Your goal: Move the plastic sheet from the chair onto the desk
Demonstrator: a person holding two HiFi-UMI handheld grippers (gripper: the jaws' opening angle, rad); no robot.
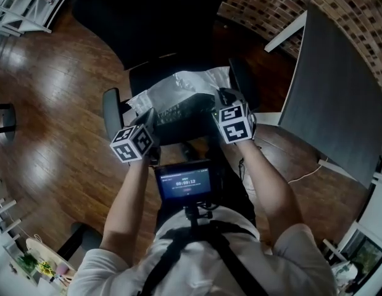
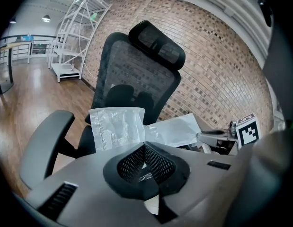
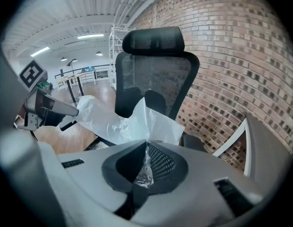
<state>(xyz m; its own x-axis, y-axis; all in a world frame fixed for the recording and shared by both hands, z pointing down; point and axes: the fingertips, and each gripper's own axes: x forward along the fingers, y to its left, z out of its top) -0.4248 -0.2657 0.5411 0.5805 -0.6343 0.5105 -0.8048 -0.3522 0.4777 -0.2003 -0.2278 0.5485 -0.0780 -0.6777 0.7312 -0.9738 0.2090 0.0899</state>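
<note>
The clear plastic sheet [image 1: 178,86] hangs stretched between both grippers above the seat of the black office chair [image 1: 150,17]. My left gripper [image 1: 149,117] is shut on the sheet's left edge, and a flap of the sheet [image 2: 117,126] stands up past its jaws [image 2: 144,146]. My right gripper [image 1: 223,97] is shut on the sheet's right edge, where crumpled plastic [image 3: 129,115] rises from the closed jaws [image 3: 146,150]. The grey desk [image 1: 339,94] lies to the right, apart from both grippers.
The chair's armrests [image 1: 111,111] flank the sheet. A brick wall [image 1: 283,5] runs behind the chair and desk. A white shelf rack [image 1: 24,5] stands on the wooden floor at far left. A small screen [image 1: 186,182] is mounted on the person's chest.
</note>
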